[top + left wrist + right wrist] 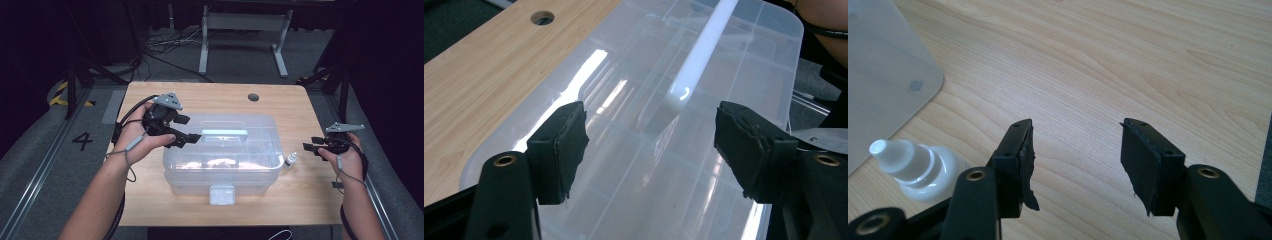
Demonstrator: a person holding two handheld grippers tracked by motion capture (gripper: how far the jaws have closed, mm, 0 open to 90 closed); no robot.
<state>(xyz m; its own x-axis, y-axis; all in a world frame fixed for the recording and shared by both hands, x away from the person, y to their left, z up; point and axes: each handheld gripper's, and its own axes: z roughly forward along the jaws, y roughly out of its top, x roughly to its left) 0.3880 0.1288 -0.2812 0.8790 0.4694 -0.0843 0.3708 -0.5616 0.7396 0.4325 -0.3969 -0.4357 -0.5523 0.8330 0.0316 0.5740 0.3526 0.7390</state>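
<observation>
Currently the left gripper (192, 138) is being held wide open and empty over the clear storage box (222, 172) mid-table, lined up toward its white handle (704, 50). Meanwhile the right gripper (310, 144) is being kept parted, gripping nothing, beside the small dropper bottle (915, 167), seemingly for pickup.

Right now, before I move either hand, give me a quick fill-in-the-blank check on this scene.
1. The left gripper hovers with open jaws over the lid of the clear plastic ____.
2. The small white dropper bottle stands on the ____ side of the box, seen from the high view.
3. The right gripper holds ____ between its open jaws.
4. The box's front latch is ____.

Missing words: box; right; nothing; closed
</observation>
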